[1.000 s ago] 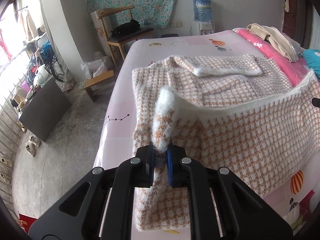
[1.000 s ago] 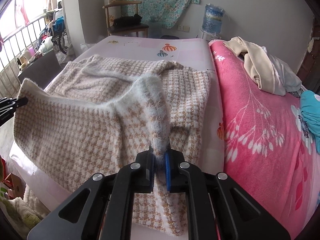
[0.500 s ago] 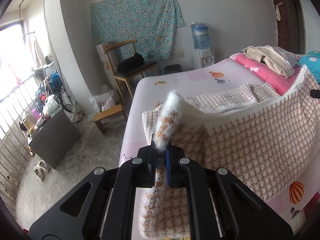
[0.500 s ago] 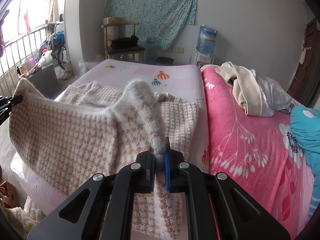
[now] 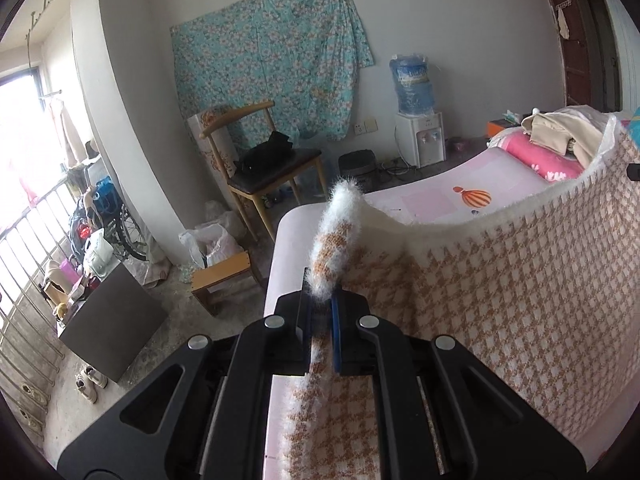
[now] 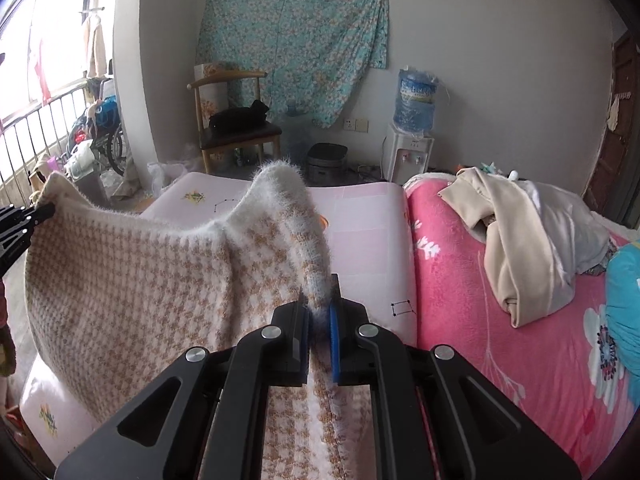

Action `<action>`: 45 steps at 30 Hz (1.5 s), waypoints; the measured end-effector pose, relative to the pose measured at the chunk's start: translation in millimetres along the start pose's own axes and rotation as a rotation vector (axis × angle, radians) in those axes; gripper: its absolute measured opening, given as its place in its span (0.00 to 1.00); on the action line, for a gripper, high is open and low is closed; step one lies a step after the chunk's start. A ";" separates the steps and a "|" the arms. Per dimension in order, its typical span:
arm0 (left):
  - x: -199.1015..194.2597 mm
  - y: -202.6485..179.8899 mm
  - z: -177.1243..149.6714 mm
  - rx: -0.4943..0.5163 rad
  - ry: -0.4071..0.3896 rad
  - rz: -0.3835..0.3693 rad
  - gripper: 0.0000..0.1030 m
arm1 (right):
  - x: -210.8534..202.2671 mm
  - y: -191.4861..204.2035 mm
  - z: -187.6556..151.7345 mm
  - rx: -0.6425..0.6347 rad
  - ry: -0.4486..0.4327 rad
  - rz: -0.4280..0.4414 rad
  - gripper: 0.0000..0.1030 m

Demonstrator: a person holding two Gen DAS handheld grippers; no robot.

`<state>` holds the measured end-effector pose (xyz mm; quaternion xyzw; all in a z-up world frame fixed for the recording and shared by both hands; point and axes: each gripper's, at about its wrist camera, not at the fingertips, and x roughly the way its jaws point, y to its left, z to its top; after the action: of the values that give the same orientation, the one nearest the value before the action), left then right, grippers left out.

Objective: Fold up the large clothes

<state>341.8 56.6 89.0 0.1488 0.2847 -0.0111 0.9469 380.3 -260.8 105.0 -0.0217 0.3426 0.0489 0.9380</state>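
1. Currently, left gripper (image 5: 320, 300): clamped on one fuzzy corner of the sweater (image 5: 500, 312).
2. Right gripper (image 6: 319, 312): clamped on the other corner.
3. Sweater: hangs stretched between both over the bed (image 6: 360, 216), white edge on top.
4. Method: keep the corners level and taut; carry toward 12 o'clock; lay down flat.

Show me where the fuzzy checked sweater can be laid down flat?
The pale pink sheet is bare from the foot of the bed to the lifted checked sweater. Beside it the pink floral blanket is crowded farther back by a cream clothes pile and a blue cloth.
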 end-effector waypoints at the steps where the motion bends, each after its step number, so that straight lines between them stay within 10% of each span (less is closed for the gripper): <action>1: 21.4 0.0 2.4 -0.006 0.042 -0.016 0.07 | 18.4 -7.2 2.5 0.019 0.027 0.015 0.08; 7: 142.0 -2.7 -23.9 -0.070 0.359 -0.155 0.30 | 132.2 -56.2 -22.3 0.218 0.306 0.069 0.35; 14: 119.3 15.2 -18.5 -0.192 0.253 -0.344 0.56 | 116.2 -62.1 -12.2 0.213 0.163 0.088 0.47; 17: 132.2 -11.4 -15.0 -0.172 0.320 -0.443 0.71 | 134.2 -46.5 -1.3 0.222 0.196 0.202 0.48; 21: 167.1 -34.4 -35.7 -0.150 0.437 -0.380 0.80 | 180.8 -38.5 -11.1 0.287 0.330 0.257 0.48; 25: 166.2 -0.9 -44.2 -0.323 0.411 -0.404 0.81 | 184.1 -75.2 -22.4 0.463 0.317 0.270 0.33; 28: 152.2 19.0 -44.8 -0.363 0.394 -0.386 0.80 | 166.7 -99.8 -22.4 0.495 0.302 0.083 0.38; 36: 49.2 -7.7 -42.0 -0.138 0.247 -0.478 0.80 | 69.3 -53.3 -37.2 0.274 0.203 0.223 0.48; 45: 50.7 -14.8 -127.0 -0.202 0.410 -0.436 0.81 | 73.4 -64.0 -117.2 0.309 0.370 0.200 0.37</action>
<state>314.7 82.3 -43.4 -0.0112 0.4945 -0.1553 0.8551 367.9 -327.5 -31.5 0.1475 0.5123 0.0838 0.8419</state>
